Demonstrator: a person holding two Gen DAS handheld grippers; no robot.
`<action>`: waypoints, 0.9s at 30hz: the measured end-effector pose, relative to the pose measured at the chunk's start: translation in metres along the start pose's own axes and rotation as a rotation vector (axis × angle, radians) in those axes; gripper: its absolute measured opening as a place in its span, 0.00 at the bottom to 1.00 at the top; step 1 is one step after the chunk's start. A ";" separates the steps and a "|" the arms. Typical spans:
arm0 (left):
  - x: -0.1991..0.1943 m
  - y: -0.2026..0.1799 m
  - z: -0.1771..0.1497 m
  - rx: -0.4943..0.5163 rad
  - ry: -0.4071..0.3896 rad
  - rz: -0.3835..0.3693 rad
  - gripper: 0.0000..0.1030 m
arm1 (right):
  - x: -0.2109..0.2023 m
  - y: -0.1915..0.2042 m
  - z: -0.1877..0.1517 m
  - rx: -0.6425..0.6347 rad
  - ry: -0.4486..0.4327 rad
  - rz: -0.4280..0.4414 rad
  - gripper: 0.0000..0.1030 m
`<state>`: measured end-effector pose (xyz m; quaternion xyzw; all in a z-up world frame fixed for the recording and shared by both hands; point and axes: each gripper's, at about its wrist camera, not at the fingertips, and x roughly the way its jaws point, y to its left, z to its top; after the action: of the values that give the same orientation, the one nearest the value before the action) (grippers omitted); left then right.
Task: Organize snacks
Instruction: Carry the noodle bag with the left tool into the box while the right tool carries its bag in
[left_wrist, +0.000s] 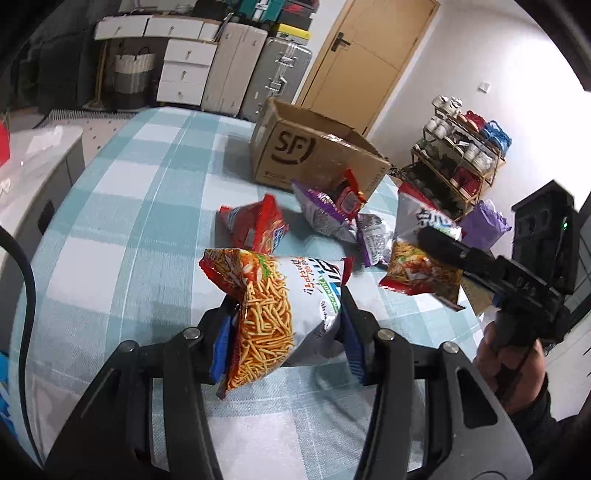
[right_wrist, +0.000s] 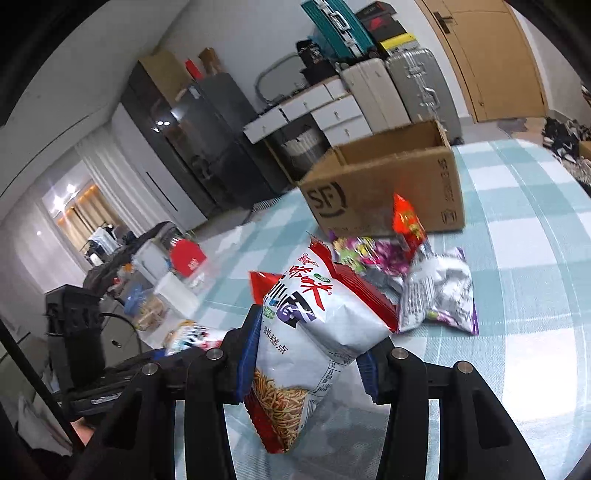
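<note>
Checked tablecloth (left_wrist: 155, 206) is bearing the box (left_wrist: 295, 155). Left view: left gripper (left_wrist: 284, 328) is pinching a noodle bag (left_wrist: 273, 295); three bags (left_wrist: 328, 210) are lying outside. Right view: right gripper (right_wrist: 306, 354) is clamping a second bag (right_wrist: 314, 332); packing looks barely begun.

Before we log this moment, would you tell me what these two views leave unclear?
- Inside of the box: both views; its own walls hide the contents.
- Lower end of the left bag: left wrist view; tucked between the left tool fingers.
- Right bag: its far side is hidden in the right wrist view; the right tool crosses it in the left wrist view.
- Small red packet by the box: blurred, print unreadable.
</note>
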<state>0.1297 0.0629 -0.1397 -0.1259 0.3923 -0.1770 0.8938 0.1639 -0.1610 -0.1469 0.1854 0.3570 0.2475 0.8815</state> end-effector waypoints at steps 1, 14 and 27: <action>-0.002 -0.004 0.003 0.014 -0.003 0.001 0.45 | -0.005 0.003 0.003 -0.009 -0.007 0.000 0.45; -0.036 -0.057 0.068 0.145 -0.062 -0.100 0.46 | -0.075 0.039 0.068 -0.082 -0.145 0.041 0.45; -0.041 -0.096 0.166 0.222 -0.087 -0.027 0.46 | -0.099 0.042 0.164 -0.043 -0.220 0.077 0.45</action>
<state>0.2072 0.0069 0.0320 -0.0390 0.3293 -0.2259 0.9160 0.2080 -0.2084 0.0387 0.2060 0.2454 0.2668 0.9089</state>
